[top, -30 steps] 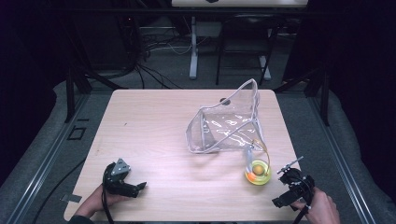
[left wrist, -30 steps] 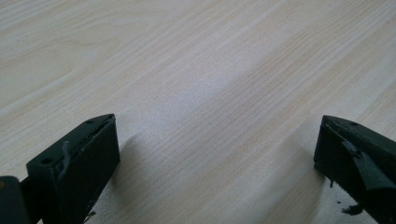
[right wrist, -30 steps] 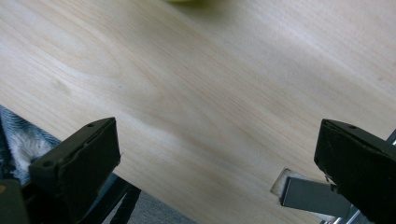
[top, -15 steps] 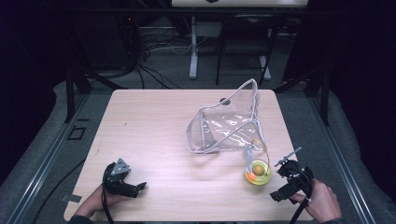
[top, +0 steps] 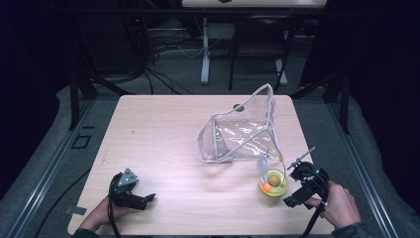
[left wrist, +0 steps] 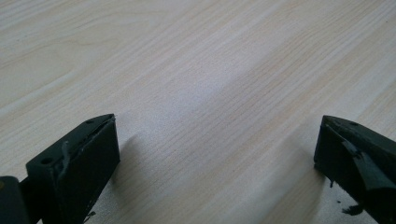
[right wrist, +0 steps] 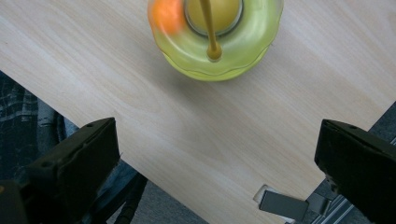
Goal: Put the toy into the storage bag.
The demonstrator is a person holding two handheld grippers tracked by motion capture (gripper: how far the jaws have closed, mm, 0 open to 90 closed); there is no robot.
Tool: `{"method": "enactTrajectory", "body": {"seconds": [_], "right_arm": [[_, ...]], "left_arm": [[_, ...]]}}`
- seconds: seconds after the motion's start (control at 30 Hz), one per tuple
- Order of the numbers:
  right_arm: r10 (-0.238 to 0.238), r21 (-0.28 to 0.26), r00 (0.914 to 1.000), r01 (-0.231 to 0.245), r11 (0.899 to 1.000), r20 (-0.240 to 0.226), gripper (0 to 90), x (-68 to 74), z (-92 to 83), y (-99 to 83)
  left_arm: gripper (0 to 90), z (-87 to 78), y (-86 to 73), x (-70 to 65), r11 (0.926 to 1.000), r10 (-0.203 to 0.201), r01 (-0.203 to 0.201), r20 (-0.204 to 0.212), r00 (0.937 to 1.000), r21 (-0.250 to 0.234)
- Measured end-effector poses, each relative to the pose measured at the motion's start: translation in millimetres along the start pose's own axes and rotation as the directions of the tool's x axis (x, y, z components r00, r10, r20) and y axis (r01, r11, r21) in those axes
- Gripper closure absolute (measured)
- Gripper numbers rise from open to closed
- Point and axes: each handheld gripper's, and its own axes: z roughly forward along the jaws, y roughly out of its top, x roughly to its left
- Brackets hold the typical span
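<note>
Right gripper (top: pixel 297 187) just beside yellow container (top: pixel 273 184) — clear pouch (top: pixel 241 133) behind.

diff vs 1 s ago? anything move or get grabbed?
The right gripper moved up and inward along the table's right edge, closer to the yellow-green toy, jaws open and nothing taken hold of. The left gripper, also open, the toy and the clear pouch stayed where they were.

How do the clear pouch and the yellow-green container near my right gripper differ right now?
The clear pouch is large, see-through and angular, standing open mid-table; the yellow-green container is small, round, tinted and low, near the right edge. The pouch looks empty; the container holds something orange. Both rest on the table, ungripped, the right gripper open beside the container.
</note>
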Motion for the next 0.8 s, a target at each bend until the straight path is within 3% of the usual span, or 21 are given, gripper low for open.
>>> {"method": "enactTrajectory", "body": {"seconds": [0.1, 0.13, 0.5, 0.8], "right_arm": [[0.015, -0.025, 0.9999, -0.015, 1.000, -0.001, 0.0, 2.8, -2.4, 2.5], [-0.014, 0.008, 0.9999, 0.014, 1.000, 0.001, 0.0, 2.3, -7.2, 6.3], [-0.034, -0.009, 0.9994, 0.034, 0.999, 0.000, 0.0, 5.0, -22.4, 20.2], [-0.079, 0.015, 0.9969, 0.079, 0.997, -0.001, 0.0, 7.7, -39.4, 39.6]], "left_arm": [[0.0, 0.0, 0.0, 0.1, 1.0000, 0.002, -0.002, 0.000, 1.0000, 0.000], [0.0, 0.0, 0.0, -0.1, 1.0000, -0.002, 0.002, 0.000, 1.0000, 0.000], [0.0, 0.0, 0.1, 0.2, 1.0000, 0.002, -0.002, 0.001, 1.0000, 0.001], [0.0, 0.1, 0.0, 0.0, 1.0000, -0.002, 0.002, 0.001, 1.0000, 0.000]]}}
